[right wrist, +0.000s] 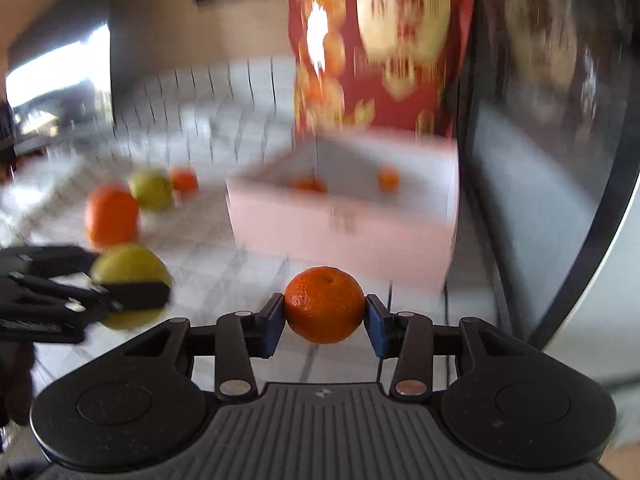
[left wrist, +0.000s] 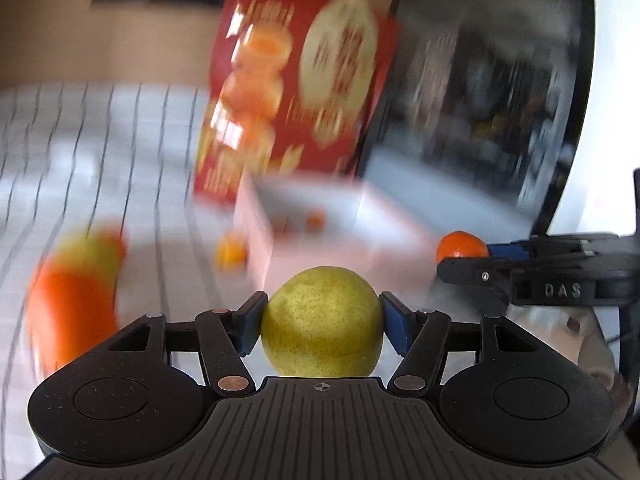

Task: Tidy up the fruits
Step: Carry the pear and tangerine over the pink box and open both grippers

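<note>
Left gripper [left wrist: 322,322] clamps a yellow-green pear [left wrist: 322,320] between its blue pads, short of the white box [left wrist: 320,216]. Right gripper [right wrist: 325,312] grips a mandarin [right wrist: 325,304] (pads pressing both sides), also in front of that box. Two small orange fruits lie inside it. Left of the box, an orange [right wrist: 111,216] and a second pear [right wrist: 151,189] sit blurred on the checked cloth [left wrist: 80,148].
</note>
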Demonstrator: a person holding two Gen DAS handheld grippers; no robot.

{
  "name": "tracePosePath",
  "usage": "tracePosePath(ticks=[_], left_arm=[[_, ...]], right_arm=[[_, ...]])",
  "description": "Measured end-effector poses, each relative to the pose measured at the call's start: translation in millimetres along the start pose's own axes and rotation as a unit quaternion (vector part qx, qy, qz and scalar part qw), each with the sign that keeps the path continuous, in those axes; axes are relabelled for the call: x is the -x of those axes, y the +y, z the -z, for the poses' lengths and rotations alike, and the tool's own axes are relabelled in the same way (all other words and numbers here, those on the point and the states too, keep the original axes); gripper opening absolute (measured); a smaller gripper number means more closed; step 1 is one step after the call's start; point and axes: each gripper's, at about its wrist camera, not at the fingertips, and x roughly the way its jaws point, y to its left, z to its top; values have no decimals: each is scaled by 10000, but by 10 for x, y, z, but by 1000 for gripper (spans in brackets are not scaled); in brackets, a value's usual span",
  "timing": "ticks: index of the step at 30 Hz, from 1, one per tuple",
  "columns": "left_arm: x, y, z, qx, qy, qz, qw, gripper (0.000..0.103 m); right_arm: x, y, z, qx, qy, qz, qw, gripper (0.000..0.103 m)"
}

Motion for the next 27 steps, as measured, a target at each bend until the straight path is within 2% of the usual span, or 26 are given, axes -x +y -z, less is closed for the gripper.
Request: tracePosePath(ticks=[3,5,7,10,14,18,24,27], left_arm=[[-195,11,-512,-7,-396,132,9991,67],[-504,88,-804,40,-318,223,9992,67],[-911,222,-964,239,-76,243,9994,67],[-1546,366,-965,311,468,65,9984,67],[-2150,323,-861,-118,1224,-196,9922,67],[-2423,416,-819,161,1806,-55,9834,67],[-2578,214,-812,-406,2221,-565,9725,67],[-2578,220,-801,-375,2272,-548,9716,67]], right_arm=[[237,22,-382,141,-702,231,9972,42],[275,-38,-672,159,-922,419,9947,42],[196,-164,-881,129,-930,678,9933,42],[-122,-434,-1022,83,-575,939,9939,42],[-695,-549,-970,-146,173,1182,9927,42],[-1069,-637,-853,-256,625,1121,9914,42],[-1390,-652,-784,-238,994,1312,9861,42],[-1448,-603,-755,-224,1119,1322,9846,43]])
